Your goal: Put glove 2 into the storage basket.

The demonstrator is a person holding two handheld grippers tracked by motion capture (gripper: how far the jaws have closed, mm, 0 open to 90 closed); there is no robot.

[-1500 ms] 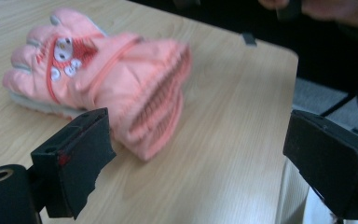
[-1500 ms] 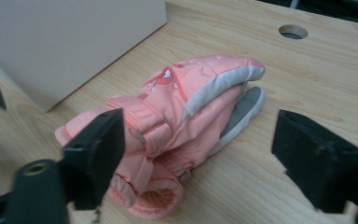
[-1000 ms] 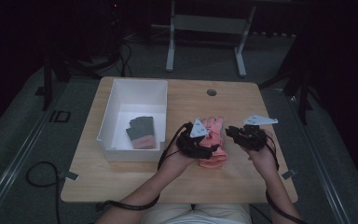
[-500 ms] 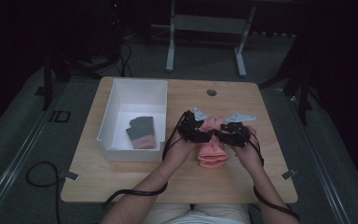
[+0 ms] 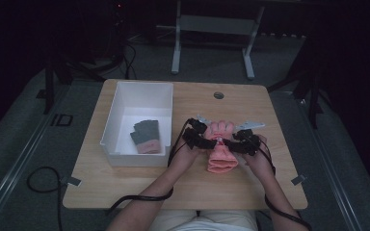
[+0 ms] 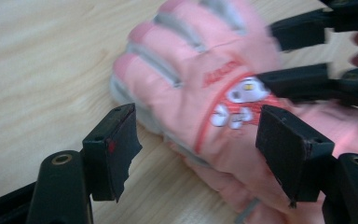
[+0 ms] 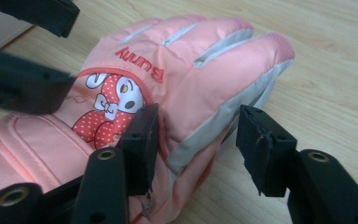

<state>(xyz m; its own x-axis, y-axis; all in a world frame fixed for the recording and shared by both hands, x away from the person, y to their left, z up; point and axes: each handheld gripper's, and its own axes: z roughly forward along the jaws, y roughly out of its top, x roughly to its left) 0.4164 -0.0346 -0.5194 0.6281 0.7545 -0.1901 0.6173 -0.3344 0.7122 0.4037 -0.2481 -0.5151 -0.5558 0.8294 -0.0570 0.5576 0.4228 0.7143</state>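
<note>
1. A person is sitting at a wooden counter (image 5: 125, 183), holding a claw in each hand; the room around it is lying in darkness, so little there is readable.
2. A pink glove (image 5: 221, 156) is lying flat on the counter, just right of a white bin (image 5: 139, 94), with both claws meeting over it.
3. The left claw (image 6: 198, 135) is standing apart, its jaws straddling the glove's width without pressing on it; the picture is blurring the glove's fingertips.
4. The right claw (image 7: 193, 135) has just been opening and is standing apart, one jaw resting on the glove's back, the other beside its grey edge.
5. A cartoon bunny patch (image 7: 114, 102) is partly hiding behind the left claw's jaws.
6. Inside the bin, a dark glove (image 5: 145, 134) is lying, its details hard to make out.
</note>
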